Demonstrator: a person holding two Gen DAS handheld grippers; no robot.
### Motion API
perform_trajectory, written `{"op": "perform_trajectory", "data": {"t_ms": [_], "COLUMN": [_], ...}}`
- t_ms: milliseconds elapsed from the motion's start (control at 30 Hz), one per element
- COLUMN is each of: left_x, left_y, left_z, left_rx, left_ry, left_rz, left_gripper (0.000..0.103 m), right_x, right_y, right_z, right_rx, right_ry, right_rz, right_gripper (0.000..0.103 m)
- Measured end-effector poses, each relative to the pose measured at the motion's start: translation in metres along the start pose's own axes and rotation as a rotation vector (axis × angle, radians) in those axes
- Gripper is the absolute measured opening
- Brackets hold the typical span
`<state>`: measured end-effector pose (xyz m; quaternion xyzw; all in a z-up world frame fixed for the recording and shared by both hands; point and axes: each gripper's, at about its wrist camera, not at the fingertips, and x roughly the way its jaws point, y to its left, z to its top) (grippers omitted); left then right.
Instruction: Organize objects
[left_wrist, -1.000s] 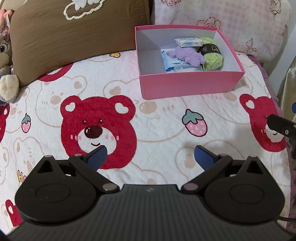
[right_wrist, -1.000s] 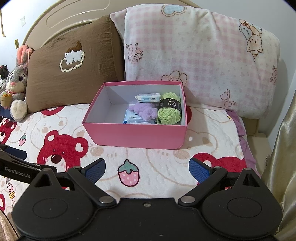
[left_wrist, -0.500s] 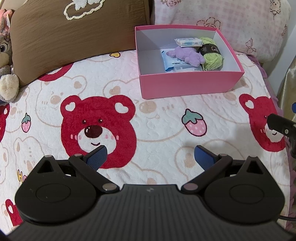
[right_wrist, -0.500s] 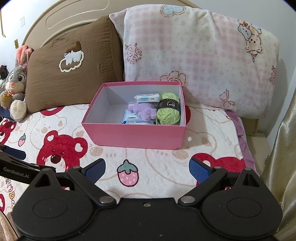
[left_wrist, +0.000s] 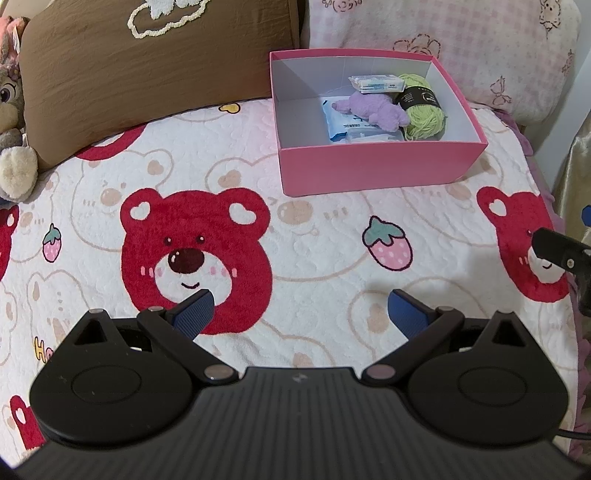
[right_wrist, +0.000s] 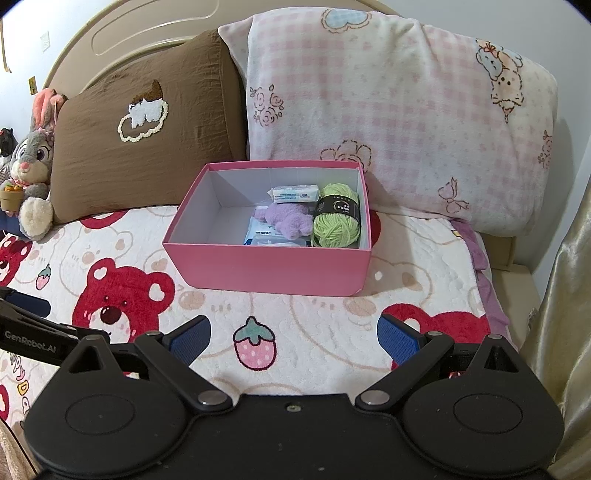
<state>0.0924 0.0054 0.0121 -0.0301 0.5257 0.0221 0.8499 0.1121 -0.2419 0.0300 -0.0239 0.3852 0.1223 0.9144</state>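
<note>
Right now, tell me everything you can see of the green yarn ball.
The green yarn ball is a light lime skein of soft wound strands with a black paper band around its upper part; the band's print is too small to read. It lies in the right end of the open pink box, by the right wall. The purple plush toy presses against its left side, and a small white packet lies just behind. Neither gripper touches it.

- You see a brown pillow (right_wrist: 147, 147) leaning on the headboard (right_wrist: 110, 44).
- Beside it stands your pink checked pillow (right_wrist: 399, 122).
- A plush rabbit (right_wrist: 33, 166) sits left, on the bear-print blanket (left_wrist: 314, 258).
- A gold curtain (right_wrist: 569, 295) hangs right.
</note>
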Motion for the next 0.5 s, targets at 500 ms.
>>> {"op": "perform_trajectory", "data": {"t_ms": [500], "left_x": [-0.0021], "left_y": [-0.0006], "left_z": [-0.0002], "left_rx": [0.015], "left_ry": [-0.014], "left_rz": [0.005], "left_gripper": [0.102], "right_x": [-0.0016], "right_y": [0.0001], "right_z": [-0.0007], "right_rx": [-0.002], "right_ry": [0.001], "right_rz": [-0.002], "right_gripper": [0.099]}}
